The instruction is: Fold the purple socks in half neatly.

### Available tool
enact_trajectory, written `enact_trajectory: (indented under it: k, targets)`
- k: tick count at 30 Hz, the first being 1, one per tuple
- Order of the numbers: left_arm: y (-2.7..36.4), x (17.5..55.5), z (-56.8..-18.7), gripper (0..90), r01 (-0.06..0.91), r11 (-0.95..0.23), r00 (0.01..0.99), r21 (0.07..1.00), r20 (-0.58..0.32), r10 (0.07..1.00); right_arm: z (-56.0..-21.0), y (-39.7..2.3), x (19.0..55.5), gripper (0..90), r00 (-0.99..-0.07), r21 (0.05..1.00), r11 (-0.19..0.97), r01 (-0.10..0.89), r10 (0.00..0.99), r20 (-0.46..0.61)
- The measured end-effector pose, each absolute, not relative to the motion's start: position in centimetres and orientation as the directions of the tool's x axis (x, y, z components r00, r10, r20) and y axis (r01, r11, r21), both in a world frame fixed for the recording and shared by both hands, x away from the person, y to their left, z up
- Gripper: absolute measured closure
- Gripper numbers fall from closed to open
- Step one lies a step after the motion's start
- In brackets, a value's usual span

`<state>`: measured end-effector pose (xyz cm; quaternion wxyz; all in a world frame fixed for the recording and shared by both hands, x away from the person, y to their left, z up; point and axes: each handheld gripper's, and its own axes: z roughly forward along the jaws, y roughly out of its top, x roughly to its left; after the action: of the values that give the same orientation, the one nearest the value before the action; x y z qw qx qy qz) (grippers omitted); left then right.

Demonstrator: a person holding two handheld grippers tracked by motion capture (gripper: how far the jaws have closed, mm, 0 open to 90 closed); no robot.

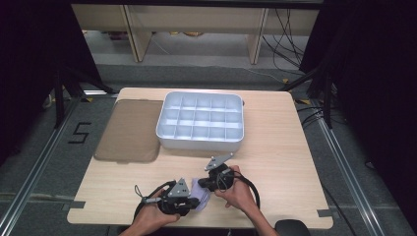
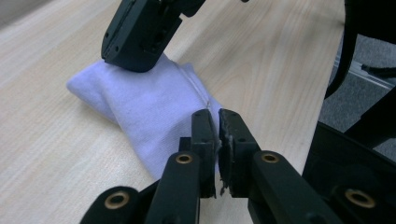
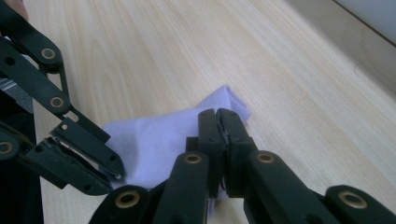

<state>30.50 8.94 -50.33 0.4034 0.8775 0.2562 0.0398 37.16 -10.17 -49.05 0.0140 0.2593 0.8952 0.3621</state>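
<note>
folding under way: left gripper (image 2: 218, 122) and right gripper (image 3: 218, 122) each clamped on lilac cloth (image 2: 140, 105) on desk (image 1: 275, 162); far tray (image 1: 169, 105) compartments unfilled.

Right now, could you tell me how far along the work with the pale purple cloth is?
Done so far: the pale purple cloth already lies folded on the table. In hand: the left gripper and the right gripper are each shut on an edge of it. Left, as far as I can judge: the divided white tray has nothing in its compartments, so the cloth probably goes there next.
</note>
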Motion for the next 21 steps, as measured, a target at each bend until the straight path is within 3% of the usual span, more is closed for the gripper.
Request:
enact_trajectory:
  k: [12,16,18,20,21]
  targets:
    - [10.4,31.3,-50.4,85.2,0.458,-0.513,0.844,0.726,-0.174,0.508,-48.9,-11.1,36.0,89.0,-0.857,0.649,0.603,0.465,0.489,0.16]
    - [10.5,31.6,-50.3,84.7,0.439,-0.526,0.847,0.728,-0.14,0.513,-48.8,-11.4,35.7,88.2,-0.865,0.646,0.616,0.452,0.48,0.147]
    - [10.7,31.8,-50.4,84.4,0.463,-0.508,0.835,0.727,-0.166,0.524,-48.7,-11.5,35.6,82.1,-0.862,0.639,0.616,0.46,0.483,0.154]
    - [10.6,31.8,-50.5,84.5,0.464,-0.505,0.835,0.728,-0.17,0.523,-48.3,-11.8,35.5,65.2,-0.835,0.648,0.584,0.49,0.527,0.157]
    - [10.6,31.8,-50.4,84.5,0.448,-0.522,0.844,0.726,-0.151,0.515,-48.0,-11.9,35.7,63.1,-0.837,0.639,0.595,0.488,0.527,0.148]
